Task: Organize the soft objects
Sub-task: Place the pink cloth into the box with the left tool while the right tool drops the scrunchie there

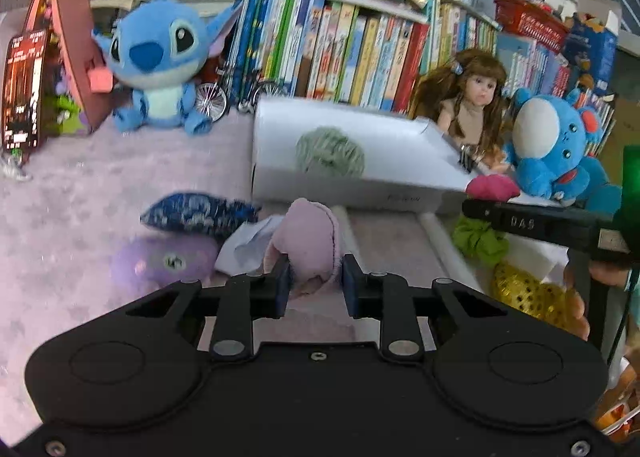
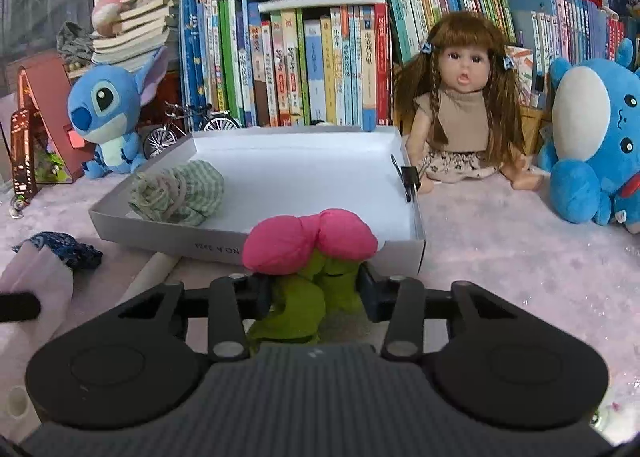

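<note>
**Both grippers clamped on soft cloth pieces, short of the white box**

The left gripper (image 1: 313, 281) pinches a pale pink cloth pouch (image 1: 310, 239); the right gripper (image 2: 314, 289) squeezes the green base of a pink-topped plush flower (image 2: 310, 241). Both look light and squashy, best taken mid-body. Just beyond the jaws, the white box (image 2: 414, 217) holds a green checked bundle (image 2: 178, 193). Each grip's underside is hidden, and the left view is blurred, so the pouch's shape is probably incomplete.
</note>
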### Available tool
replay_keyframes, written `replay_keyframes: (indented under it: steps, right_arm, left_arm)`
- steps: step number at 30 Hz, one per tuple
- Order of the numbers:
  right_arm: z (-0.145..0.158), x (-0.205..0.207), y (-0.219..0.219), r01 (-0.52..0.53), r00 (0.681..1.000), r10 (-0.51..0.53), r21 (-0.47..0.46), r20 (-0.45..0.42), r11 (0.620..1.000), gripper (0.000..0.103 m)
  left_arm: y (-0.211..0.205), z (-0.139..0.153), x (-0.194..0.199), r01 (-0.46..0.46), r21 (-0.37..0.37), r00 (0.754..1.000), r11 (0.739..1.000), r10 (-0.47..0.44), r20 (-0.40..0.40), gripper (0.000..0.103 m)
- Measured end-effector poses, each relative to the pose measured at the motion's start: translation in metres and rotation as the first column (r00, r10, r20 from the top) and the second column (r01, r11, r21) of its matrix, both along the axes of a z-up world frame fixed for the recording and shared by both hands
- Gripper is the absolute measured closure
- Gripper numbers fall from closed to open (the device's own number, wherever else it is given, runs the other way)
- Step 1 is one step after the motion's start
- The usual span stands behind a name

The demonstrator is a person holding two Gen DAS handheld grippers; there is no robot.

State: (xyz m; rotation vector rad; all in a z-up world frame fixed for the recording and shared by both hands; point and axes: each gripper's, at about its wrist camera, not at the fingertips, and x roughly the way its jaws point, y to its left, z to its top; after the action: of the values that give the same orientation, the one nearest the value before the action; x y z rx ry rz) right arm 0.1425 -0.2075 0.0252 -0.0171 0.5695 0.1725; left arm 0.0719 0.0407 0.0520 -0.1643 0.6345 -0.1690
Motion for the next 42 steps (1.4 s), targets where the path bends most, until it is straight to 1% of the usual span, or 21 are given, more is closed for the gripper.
replay_keyframes:
  steps: [3, 11, 17, 22, 24, 26, 29, 35, 37, 39, 42]
  right_arm:
    - [0.008, -0.003, 0.0, -0.003, 1.0, 0.002, 0.015, 0.015, 1.0, 0.058]
    - [0.032, -0.003, -0.009, -0.001, 0.999, -0.003, 0.074, 0.048, 0.997, 0.058]
    - [0.048, 0.009, -0.018, 0.023, 0.998, -0.031, 0.153, 0.052, 0.988, 0.058]
    - [0.058, 0.023, -0.021, 0.036, 0.997, -0.048, 0.201, 0.054, 0.979, 0.058]
    - [0.062, 0.031, -0.023, 0.043, 0.998, -0.054, 0.227, 0.043, 0.973, 0.058]
    - [0.065, 0.039, -0.023, 0.046, 0.998, -0.056, 0.25, 0.031, 0.967, 0.058]
    - [0.065, 0.056, -0.022, 0.054, 0.998, -0.056, 0.286, -0.002, 0.957, 0.058]
    - [0.06, 0.088, -0.01, 0.083, 0.996, -0.076, 0.271, -0.036, 0.959, 0.058]
    - [0.057, 0.098, -0.009, 0.091, 0.996, -0.08, 0.285, -0.05, 0.954, 0.058]
    - [0.051, 0.107, -0.009, 0.096, 0.995, -0.077, 0.321, -0.07, 0.942, 0.058]
    - [0.04, 0.117, -0.007, 0.096, 0.993, -0.064, 0.351, -0.101, 0.931, 0.058]
  left_arm:
    - [0.004, 0.013, 0.004, -0.005, -0.011, 1.0, 1.0, 0.005, 0.024, 0.078]
    - [0.015, 0.038, 0.03, -0.02, -0.07, 0.998, 0.997, 0.024, 0.053, 0.078]
    - [0.015, 0.052, 0.057, -0.009, -0.123, 0.998, 0.992, 0.016, 0.062, 0.078]
    - [0.008, 0.062, 0.086, 0.004, -0.144, 0.998, 0.989, 0.006, 0.068, 0.078]
    - [0.004, 0.065, 0.099, 0.016, -0.146, 0.996, 0.989, -0.003, 0.085, 0.078]
    - [-0.001, 0.065, 0.115, 0.031, -0.153, 0.996, 0.988, -0.017, 0.088, 0.078]
    - [-0.01, 0.061, 0.142, 0.026, -0.156, 0.999, 0.987, -0.019, 0.046, 0.078]
    - [-0.032, 0.044, 0.187, 0.007, -0.118, 1.0, 0.993, -0.004, 0.028, 0.078]
    - [-0.037, 0.039, 0.199, 0.016, -0.139, 1.0, 0.99, -0.014, 0.011, 0.078]
    - [-0.042, 0.034, 0.209, 0.036, -0.167, 0.999, 0.985, -0.037, -0.003, 0.078]
    - [-0.05, 0.027, 0.219, 0.045, -0.168, 0.999, 0.985, -0.047, -0.005, 0.078]
